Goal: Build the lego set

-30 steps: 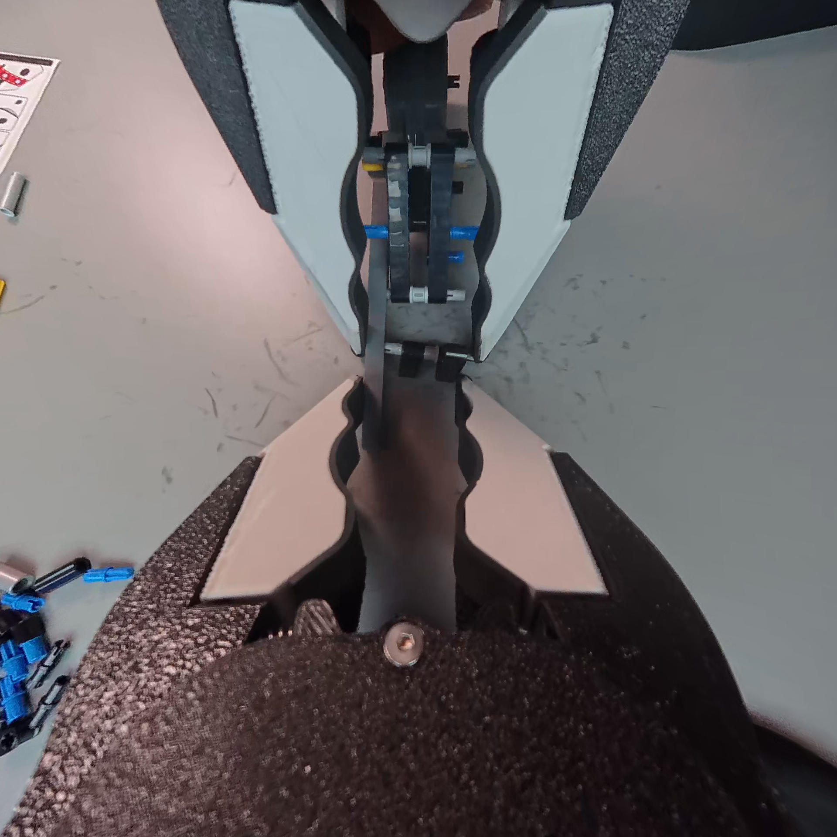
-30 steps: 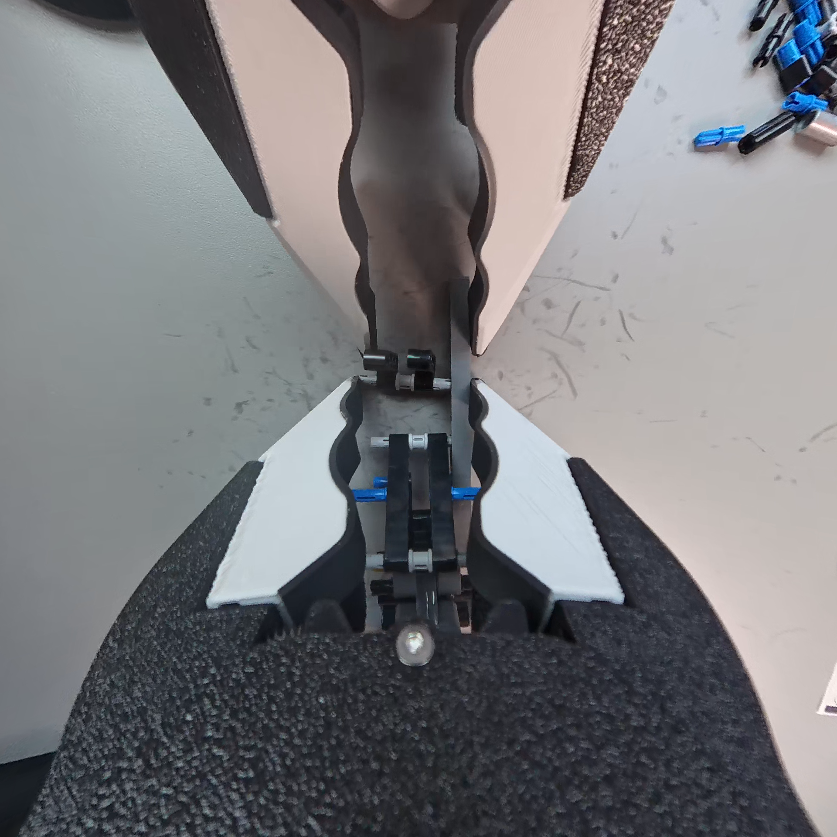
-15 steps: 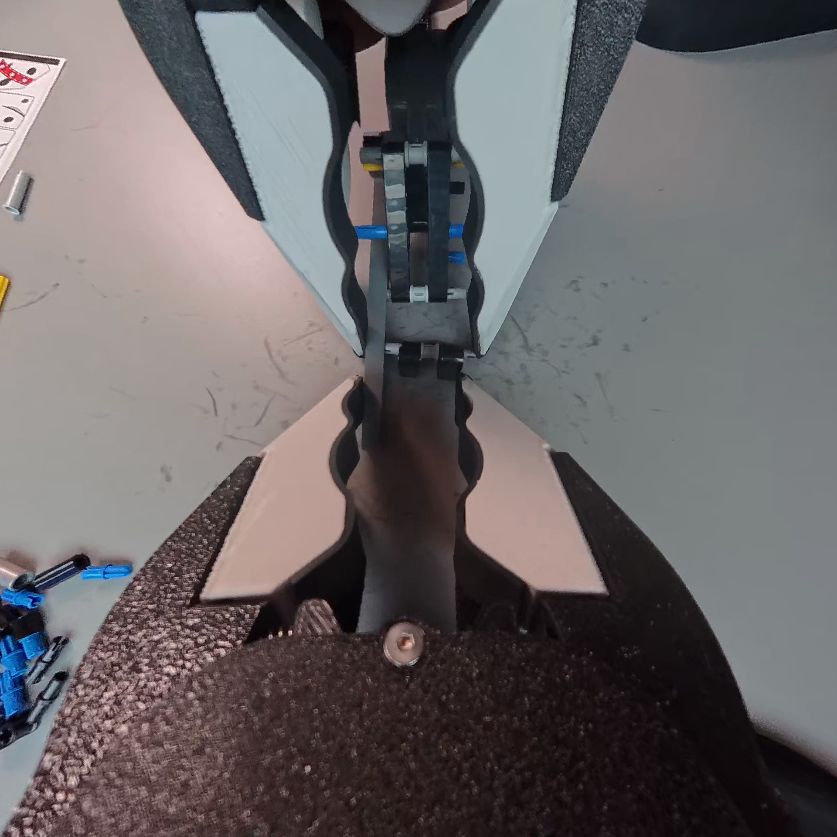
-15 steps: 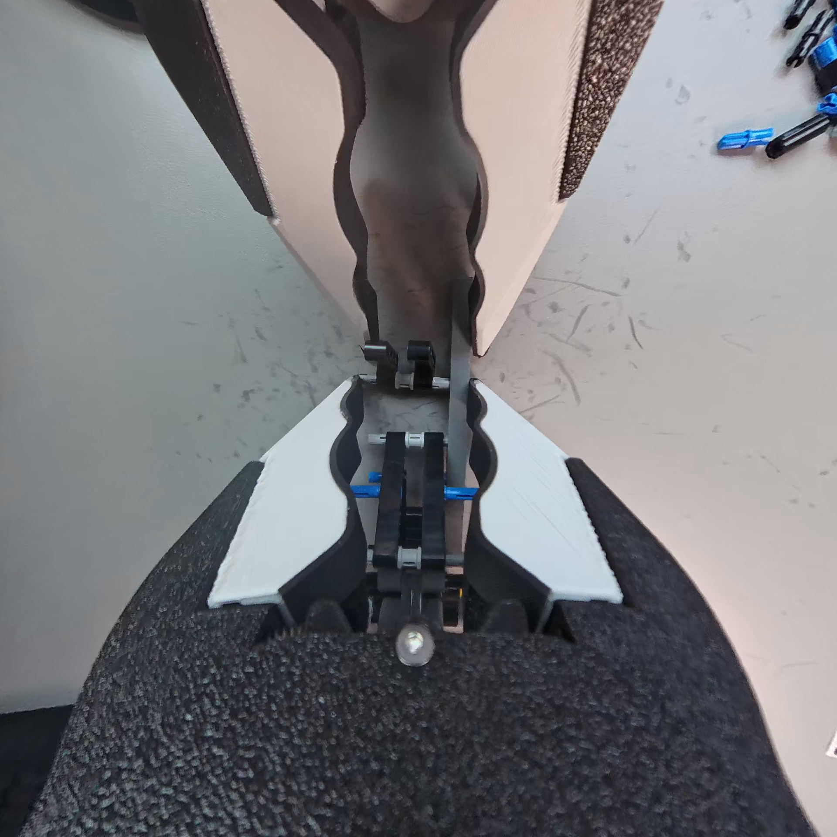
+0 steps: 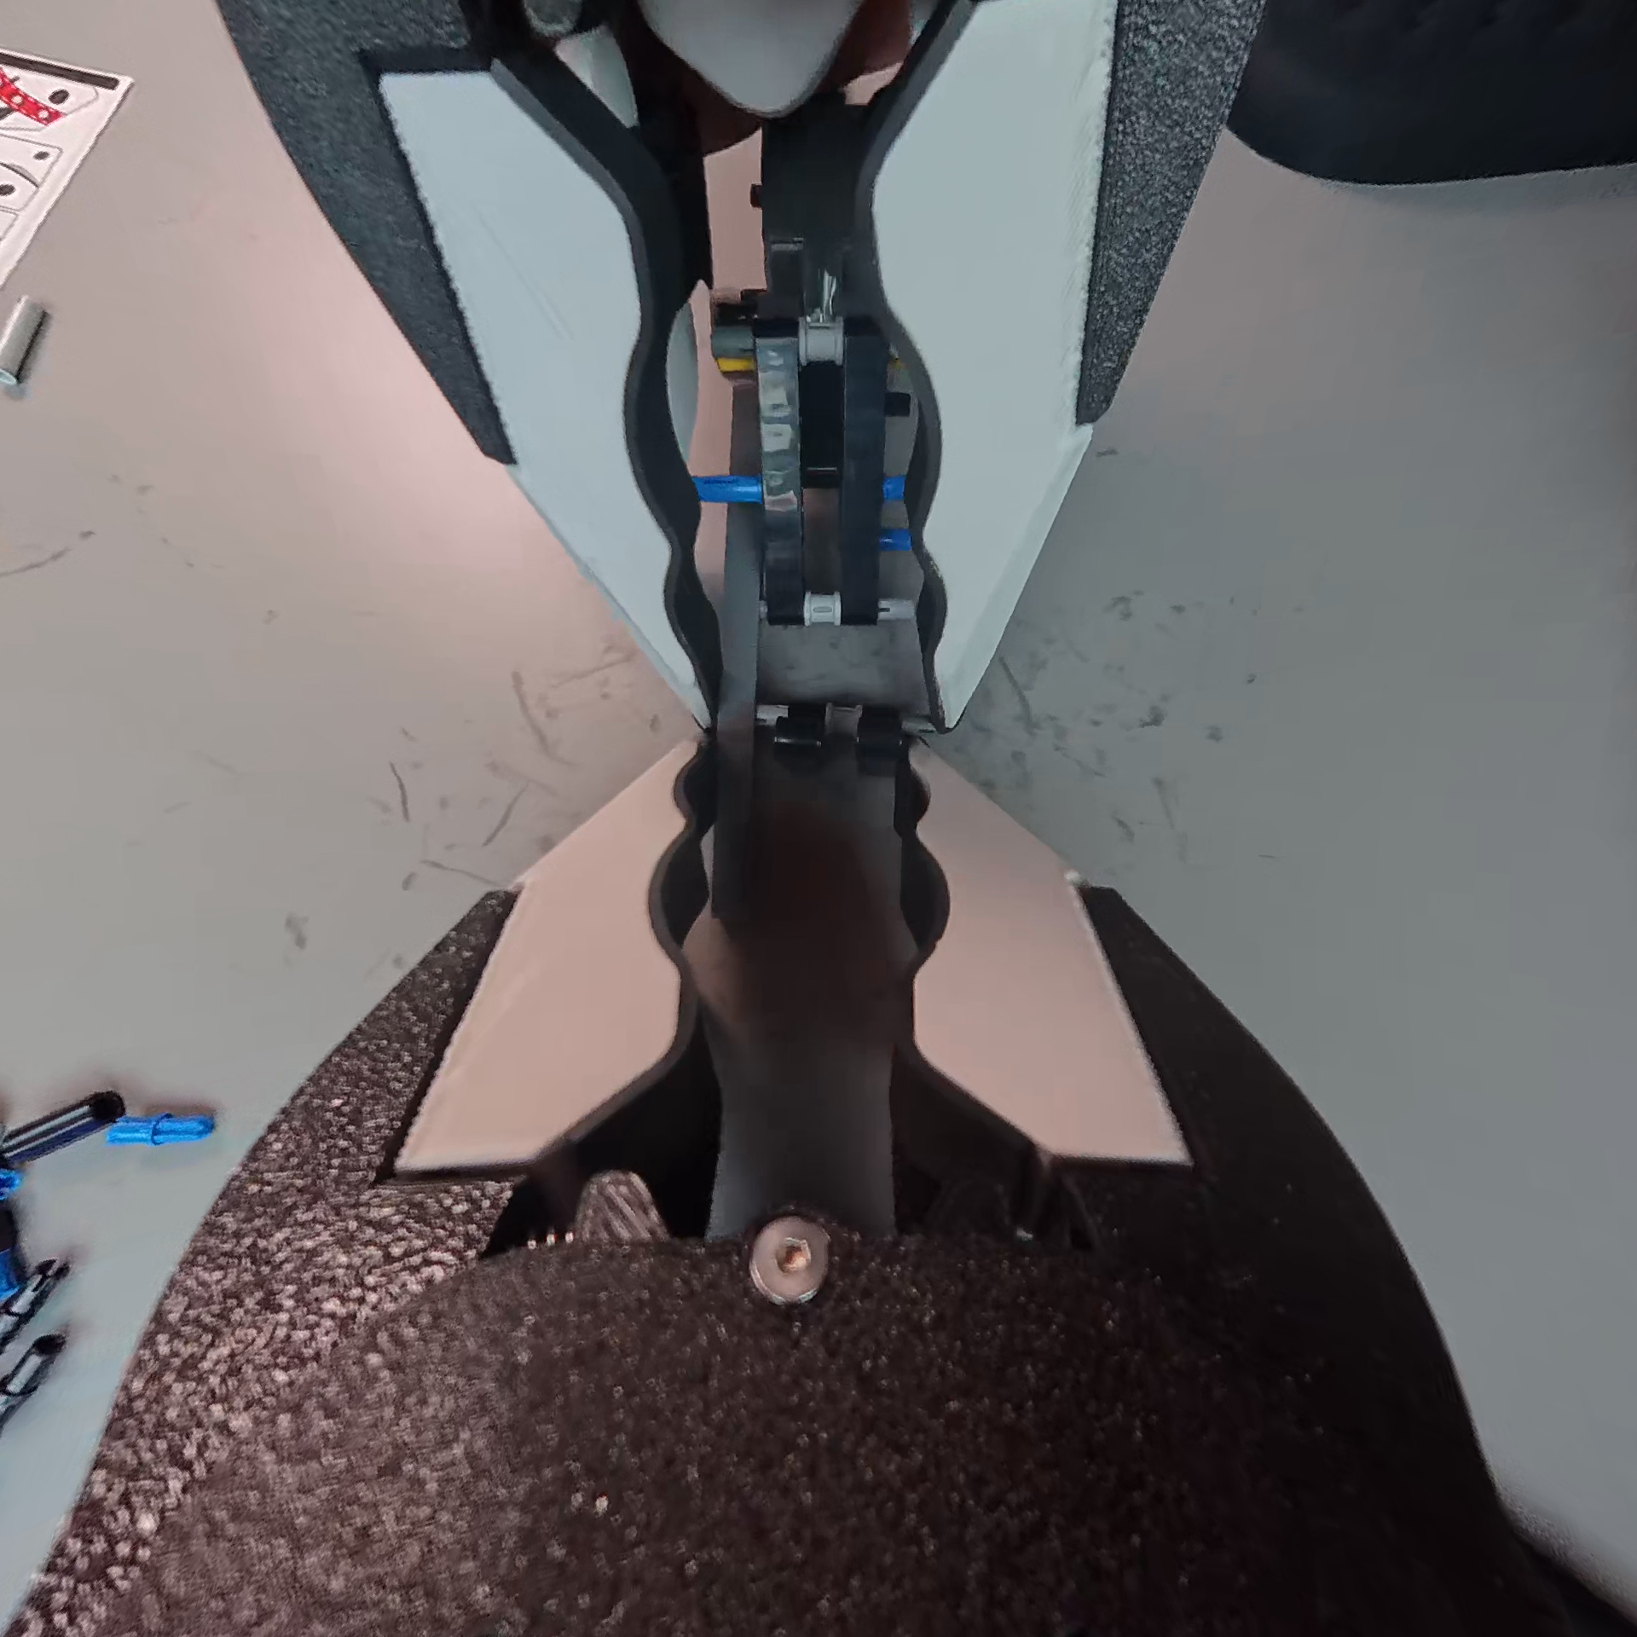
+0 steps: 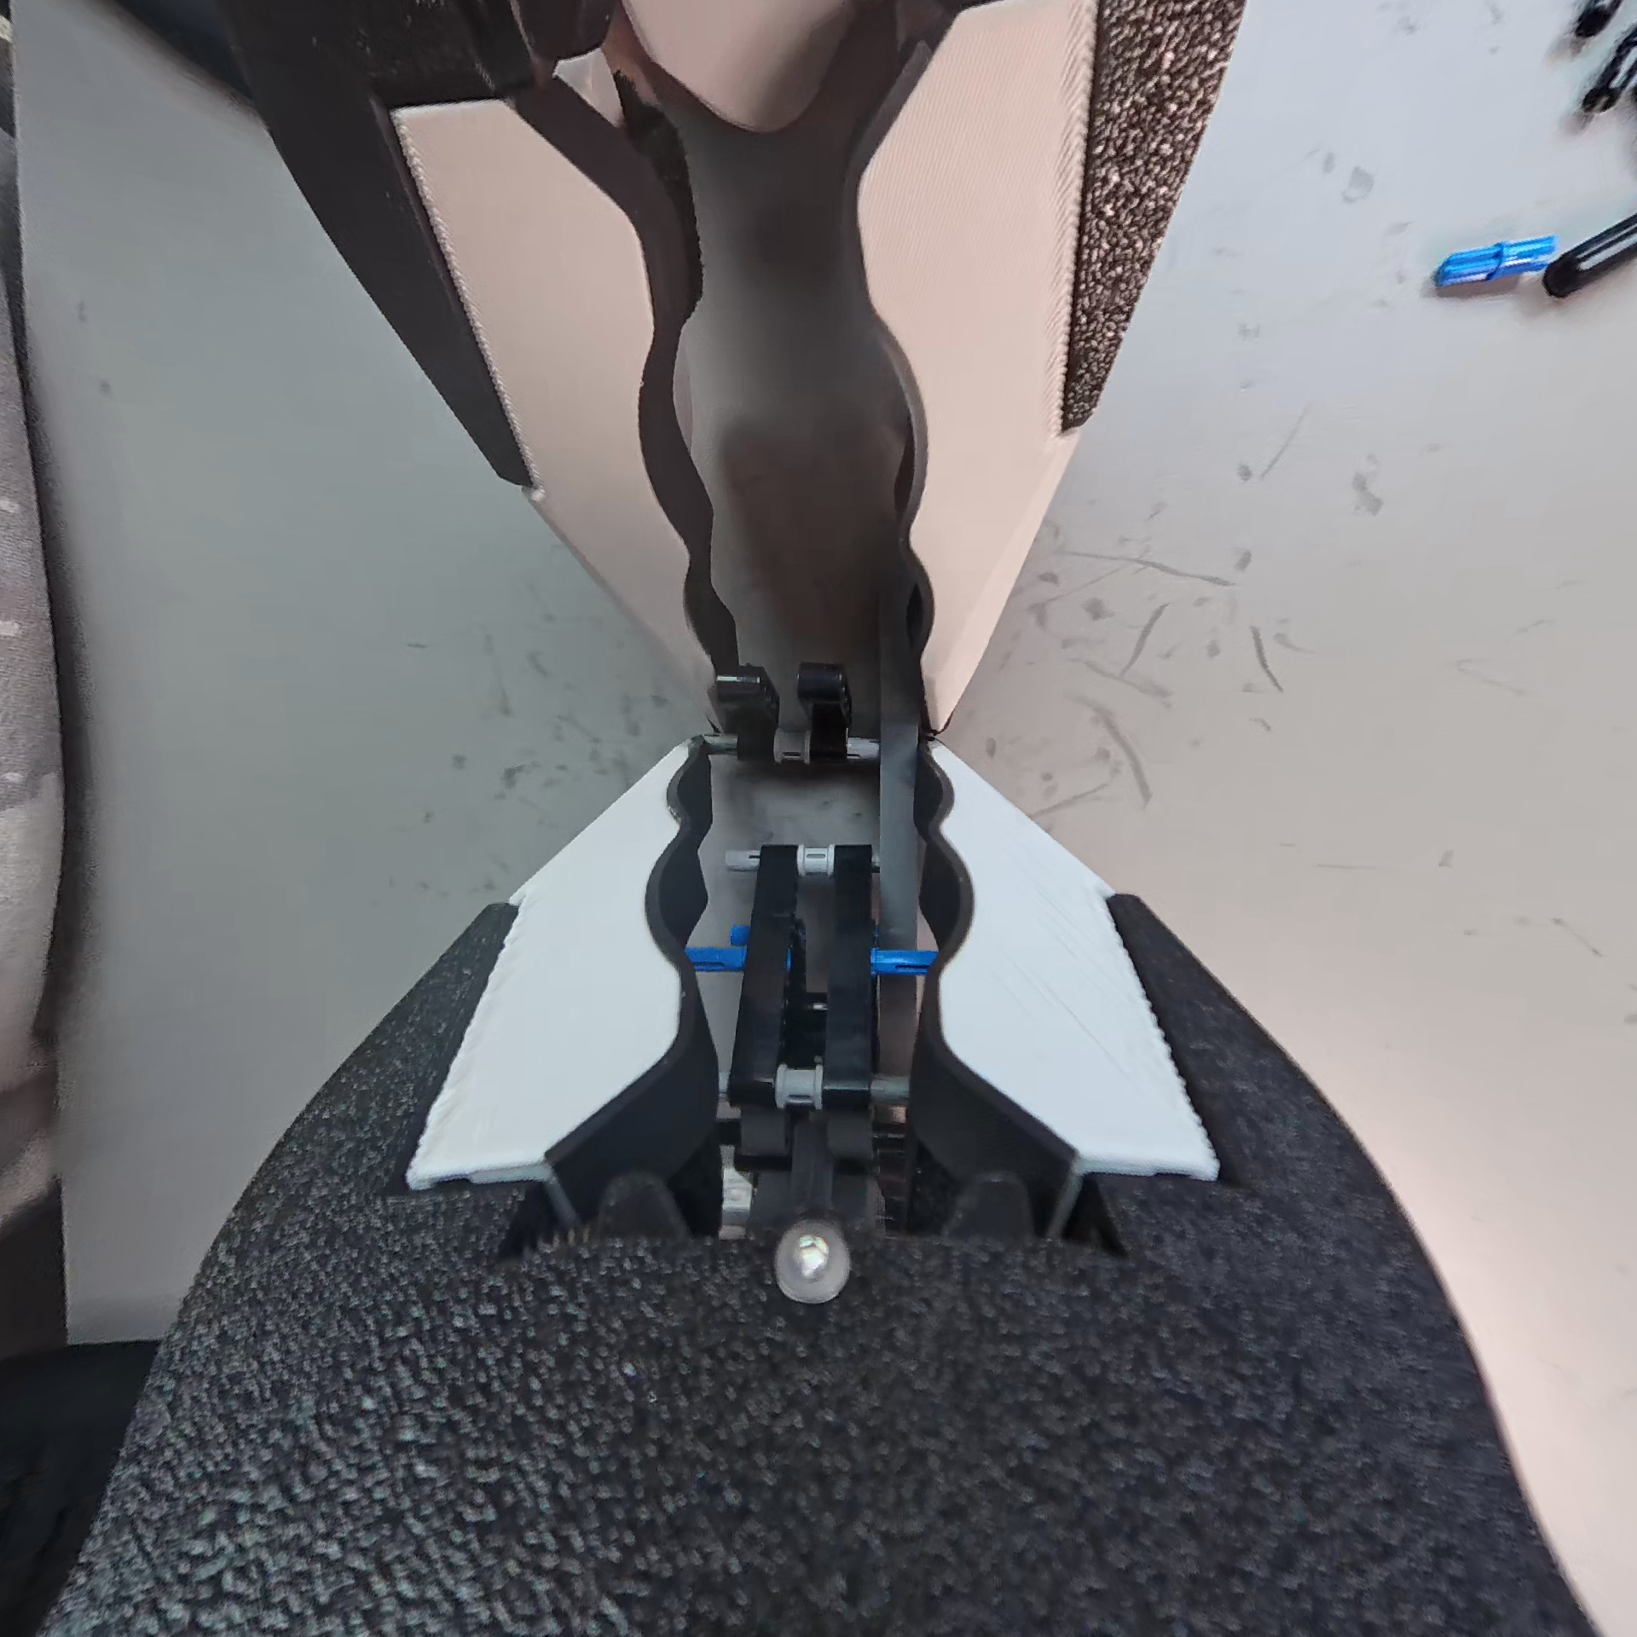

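A lego assembly of two black beams, grey axles and blue pins sits lengthwise between the white fingers of my right gripper, which is shut on it. It also shows in the right wrist view inside that gripper. A long dark grey beam on its side reaches into my left gripper, which meets the right one tip to tip. Two black connectors on an axle sit between the left gripper's beige fingertips, which close on that end.
The grey scratched table lies below. Loose blue and black pins lie at the lower left, also seen in the right wrist view. A printed sheet and a small grey sleeve lie upper left. The table's edge and fabric show at left. Less than 4 cm separates the two grippers' tips.
Both grippers, still joined on the assembly, have shifted together over the table away from the loose pins; the table's edge has come into the right wrist view. Both grips are unchanged.
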`<state>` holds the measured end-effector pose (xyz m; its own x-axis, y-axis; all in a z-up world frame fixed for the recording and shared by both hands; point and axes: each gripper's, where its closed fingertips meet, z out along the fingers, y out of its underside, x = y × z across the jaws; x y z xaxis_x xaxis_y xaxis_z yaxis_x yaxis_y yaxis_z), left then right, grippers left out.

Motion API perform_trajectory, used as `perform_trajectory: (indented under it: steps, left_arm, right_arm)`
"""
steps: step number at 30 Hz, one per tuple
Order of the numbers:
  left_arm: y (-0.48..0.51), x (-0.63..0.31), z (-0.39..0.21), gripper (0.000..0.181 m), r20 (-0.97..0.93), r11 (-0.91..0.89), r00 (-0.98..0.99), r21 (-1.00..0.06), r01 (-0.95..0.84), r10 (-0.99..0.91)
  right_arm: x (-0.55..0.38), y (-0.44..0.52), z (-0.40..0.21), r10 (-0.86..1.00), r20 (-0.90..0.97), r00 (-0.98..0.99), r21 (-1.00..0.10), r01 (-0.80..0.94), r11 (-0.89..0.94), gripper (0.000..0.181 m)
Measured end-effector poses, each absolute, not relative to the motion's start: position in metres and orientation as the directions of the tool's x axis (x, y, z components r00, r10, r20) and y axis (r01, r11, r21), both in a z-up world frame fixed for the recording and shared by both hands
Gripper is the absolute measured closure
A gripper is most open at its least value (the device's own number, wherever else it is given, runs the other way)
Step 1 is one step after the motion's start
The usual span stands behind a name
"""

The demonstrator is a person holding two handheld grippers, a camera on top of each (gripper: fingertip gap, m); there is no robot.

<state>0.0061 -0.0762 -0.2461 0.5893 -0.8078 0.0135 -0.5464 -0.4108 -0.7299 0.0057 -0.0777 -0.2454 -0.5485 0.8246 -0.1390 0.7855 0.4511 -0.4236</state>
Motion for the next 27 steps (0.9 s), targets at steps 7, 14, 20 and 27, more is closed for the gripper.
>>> perform_trajectory:
  steps: [7, 14, 20, 27]
  left_arm:
    - [-0.077, 0.007, -0.245, 0.139, 0.11, -0.47, 0.594, -0.731, -0.495, -0.797]
    - [-0.078, 0.007, -0.245, 0.14, 0.109, -0.464, 0.584, -0.729, -0.504, -0.805]
    - [-0.077, 0.007, -0.247, 0.139, 0.025, -0.42, 0.591, -0.727, -0.543, -0.807]
    - [-0.076, 0.006, -0.247, 0.139, -0.01, -0.409, 0.602, -0.725, -0.554, -0.798]
  right_arm:
    - [0.006, -0.079, -0.243, 0.837, -0.215, -0.503, -0.441, 0.815, 0.377, 0.135]
    - [0.006, -0.079, -0.244, 0.833, -0.192, -0.519, -0.439, 0.805, 0.4, 0.136]
    - [0.006, -0.079, -0.246, 0.823, -0.086, -0.562, -0.432, 0.765, 0.477, 0.135]
    - [0.003, -0.067, -0.242, 0.874, 0.151, -0.462, -0.399, 0.781, 0.481, 0.118]
